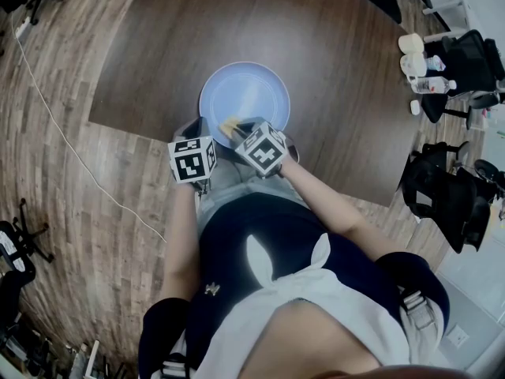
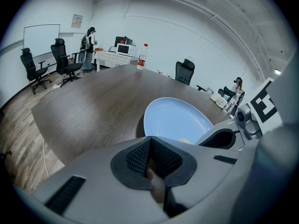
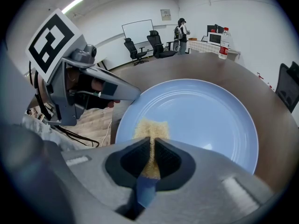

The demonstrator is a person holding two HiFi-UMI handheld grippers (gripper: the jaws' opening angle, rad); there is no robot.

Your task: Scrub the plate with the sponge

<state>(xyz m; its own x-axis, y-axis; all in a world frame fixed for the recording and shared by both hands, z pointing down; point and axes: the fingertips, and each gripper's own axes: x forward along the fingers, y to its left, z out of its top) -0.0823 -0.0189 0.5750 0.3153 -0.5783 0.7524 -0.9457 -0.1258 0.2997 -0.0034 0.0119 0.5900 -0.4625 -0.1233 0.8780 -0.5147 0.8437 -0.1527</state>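
A pale blue plate (image 1: 245, 97) (image 2: 180, 121) (image 3: 205, 118) lies on the dark wooden table near its front edge. My right gripper (image 3: 152, 149) (image 1: 254, 140) is shut on a yellow sponge (image 3: 150, 133) (image 1: 230, 125) with a blue backing, and the sponge's end rests on the plate's near left part. My left gripper (image 2: 150, 158) (image 1: 193, 152) hovers just left of the plate's near rim with its jaws closed together and nothing between them. In the left gripper view a bit of the sponge (image 2: 185, 141) shows past the gripper body.
The dark table (image 1: 237, 30) stretches away beyond the plate. A water bottle (image 2: 140, 56) (image 3: 224, 43) stands at its far end. Office chairs (image 1: 461, 61) and small white items sit to the right. A white cable (image 1: 55, 125) runs across the wooden floor at left. People stand far off.
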